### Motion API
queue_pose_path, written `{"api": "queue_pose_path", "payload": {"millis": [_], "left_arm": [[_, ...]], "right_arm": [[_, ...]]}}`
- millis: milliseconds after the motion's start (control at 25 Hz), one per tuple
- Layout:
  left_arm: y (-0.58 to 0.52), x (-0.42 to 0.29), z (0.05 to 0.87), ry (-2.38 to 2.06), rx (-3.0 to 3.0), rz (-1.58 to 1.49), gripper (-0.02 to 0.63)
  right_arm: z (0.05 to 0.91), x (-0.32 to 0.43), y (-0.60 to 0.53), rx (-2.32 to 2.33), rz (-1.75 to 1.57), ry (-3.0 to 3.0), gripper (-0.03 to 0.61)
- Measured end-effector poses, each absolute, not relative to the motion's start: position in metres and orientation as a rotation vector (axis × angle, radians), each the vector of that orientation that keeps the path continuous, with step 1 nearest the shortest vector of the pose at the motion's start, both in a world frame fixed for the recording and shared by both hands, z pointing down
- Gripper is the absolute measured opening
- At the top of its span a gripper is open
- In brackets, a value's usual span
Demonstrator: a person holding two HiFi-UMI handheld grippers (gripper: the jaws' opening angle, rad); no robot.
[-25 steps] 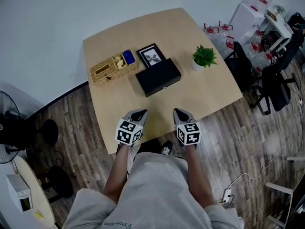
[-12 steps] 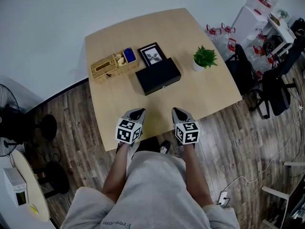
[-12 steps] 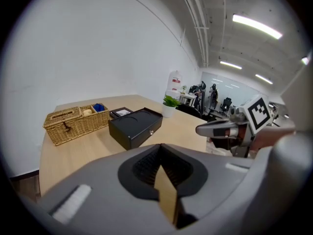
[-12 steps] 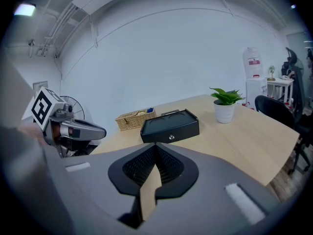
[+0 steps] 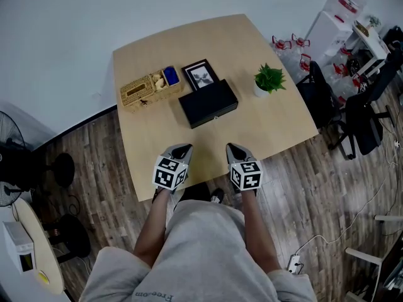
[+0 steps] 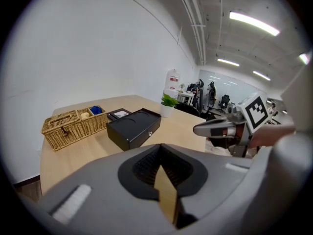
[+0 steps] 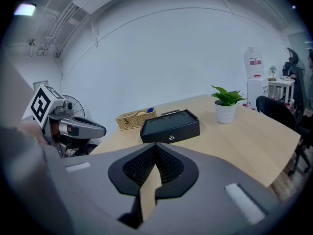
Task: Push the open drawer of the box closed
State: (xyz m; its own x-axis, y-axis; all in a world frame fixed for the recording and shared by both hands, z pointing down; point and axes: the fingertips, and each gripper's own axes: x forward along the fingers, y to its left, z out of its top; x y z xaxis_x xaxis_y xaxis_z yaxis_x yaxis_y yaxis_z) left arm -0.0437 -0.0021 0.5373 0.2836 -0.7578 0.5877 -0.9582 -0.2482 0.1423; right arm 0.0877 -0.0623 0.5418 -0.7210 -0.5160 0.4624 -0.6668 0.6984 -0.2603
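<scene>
A black box (image 5: 208, 103) lies in the middle of the wooden table (image 5: 277, 128), and its front with a small silver knob (image 7: 171, 137) faces me. How far the drawer stands out I cannot tell. My left gripper (image 5: 184, 148) and right gripper (image 5: 234, 148) hover side by side over the table's near edge, well short of the box and touching nothing. Both are shut and hold nothing. In the left gripper view the box (image 6: 133, 126) is ahead, with the right gripper (image 6: 215, 128) to the side. In the right gripper view the left gripper (image 7: 88, 129) shows at the left.
Behind the box stand a wicker basket (image 5: 146, 89) at the left and a framed picture (image 5: 200, 74). A small potted plant (image 5: 269, 79) sits at the right. Office chairs (image 5: 359, 115) crowd the floor to the right, and a fan (image 5: 12, 162) stands at the left.
Both grippers hold their place at the table's near edge. Only the head view has shifted slightly.
</scene>
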Motion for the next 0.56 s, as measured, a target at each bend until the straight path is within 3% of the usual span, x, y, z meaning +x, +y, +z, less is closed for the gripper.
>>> {"api": "queue_pose_path", "payload": {"millis": [560], "left_arm": [[-0.0111,-0.0444,0.5298,-1.514,2.131,0.587,0.052]], "right_arm": [[0.5382,0.0847,-0.0691,0.933,0.595,-2.553,0.002]]}}
